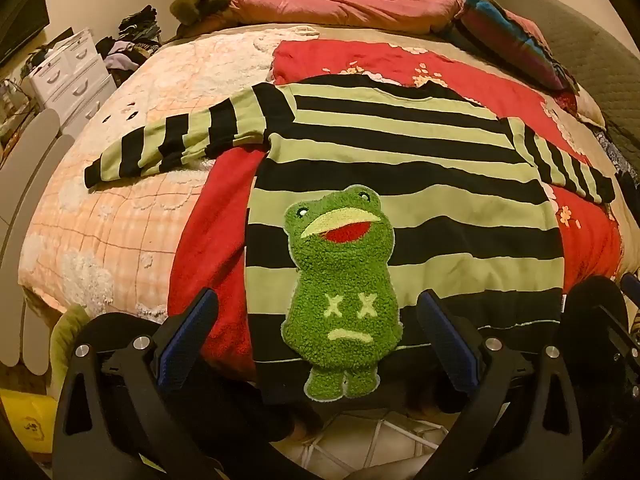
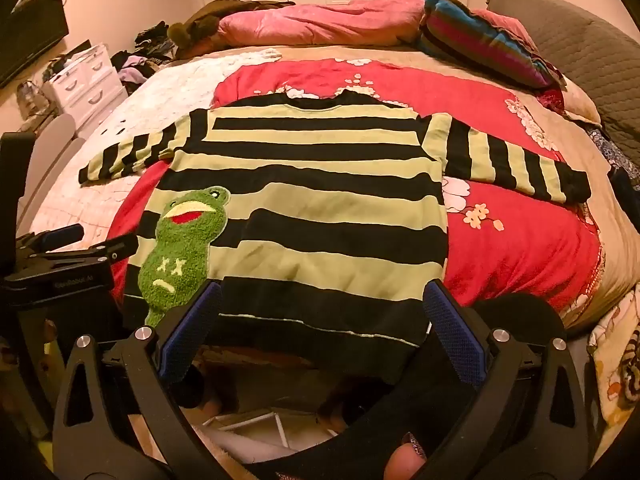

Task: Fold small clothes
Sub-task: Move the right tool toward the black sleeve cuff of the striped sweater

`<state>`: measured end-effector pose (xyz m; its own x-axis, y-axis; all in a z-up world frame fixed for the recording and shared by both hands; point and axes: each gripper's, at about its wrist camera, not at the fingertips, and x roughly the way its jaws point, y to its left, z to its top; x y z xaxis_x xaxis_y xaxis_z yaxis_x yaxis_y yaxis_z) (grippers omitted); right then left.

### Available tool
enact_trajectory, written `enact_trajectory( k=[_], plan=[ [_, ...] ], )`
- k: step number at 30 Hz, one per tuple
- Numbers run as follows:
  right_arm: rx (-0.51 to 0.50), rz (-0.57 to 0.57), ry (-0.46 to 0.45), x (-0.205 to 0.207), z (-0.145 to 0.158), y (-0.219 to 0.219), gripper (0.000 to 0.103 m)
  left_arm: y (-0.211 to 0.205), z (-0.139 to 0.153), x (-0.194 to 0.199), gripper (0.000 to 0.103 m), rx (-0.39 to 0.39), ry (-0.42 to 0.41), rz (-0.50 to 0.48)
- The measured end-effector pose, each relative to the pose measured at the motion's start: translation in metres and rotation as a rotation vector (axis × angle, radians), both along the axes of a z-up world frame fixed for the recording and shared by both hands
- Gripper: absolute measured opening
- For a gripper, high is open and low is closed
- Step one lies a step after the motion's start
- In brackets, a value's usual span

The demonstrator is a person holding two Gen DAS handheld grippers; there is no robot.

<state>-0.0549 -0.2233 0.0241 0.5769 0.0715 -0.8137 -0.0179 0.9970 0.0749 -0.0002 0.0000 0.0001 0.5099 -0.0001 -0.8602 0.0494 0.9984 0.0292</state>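
Observation:
A small green-and-black striped sweater [image 1: 400, 184] lies flat, front up, on the bed, sleeves spread to both sides, with a fuzzy green frog patch [image 1: 340, 280] low on its front. It also shows in the right wrist view [image 2: 320, 184] with the frog [image 2: 180, 248] at lower left. My left gripper [image 1: 320, 336] is open, its blue pads [image 1: 188, 336] on either side of the frog at the sweater's hem. My right gripper [image 2: 322, 332] is open over the hem's right half. The left gripper [image 2: 68, 248] shows in the right wrist view at the left.
The sweater rests on a red flowered blanket [image 2: 520, 220] over a peach quilt [image 1: 120, 216]. Pink duvet [image 1: 344, 4] and striped pillows [image 2: 480, 44] lie at the far end. White drawers [image 1: 68, 76] and piled clothes stand at the left. The bed's front edge is beneath the grippers.

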Motion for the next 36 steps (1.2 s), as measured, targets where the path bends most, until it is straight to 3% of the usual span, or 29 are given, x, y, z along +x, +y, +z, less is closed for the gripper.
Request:
enact_trajectory(
  k=[12, 17, 29, 36],
  plan=[
    [0.002, -0.009, 0.007, 0.043, -0.004, -0.018, 0.095, -0.014, -0.002, 0.037, 0.099, 0.016, 0.029, -0.001],
    [0.041, -0.114, -0.066, 0.084, 0.014, -0.055, 0.095, -0.031, 0.002, 0.071, 0.099, -0.022, 0.036, -0.022],
    [0.051, -0.252, -0.066, 0.140, 0.005, -0.124, 0.095, -0.077, 0.012, 0.141, 0.099, 0.004, -0.026, -0.018],
    [0.058, -0.312, -0.096, 0.171, 0.005, -0.155, 0.095, -0.088, 0.006, 0.170, 0.099, -0.014, -0.011, 0.002]
  ],
)
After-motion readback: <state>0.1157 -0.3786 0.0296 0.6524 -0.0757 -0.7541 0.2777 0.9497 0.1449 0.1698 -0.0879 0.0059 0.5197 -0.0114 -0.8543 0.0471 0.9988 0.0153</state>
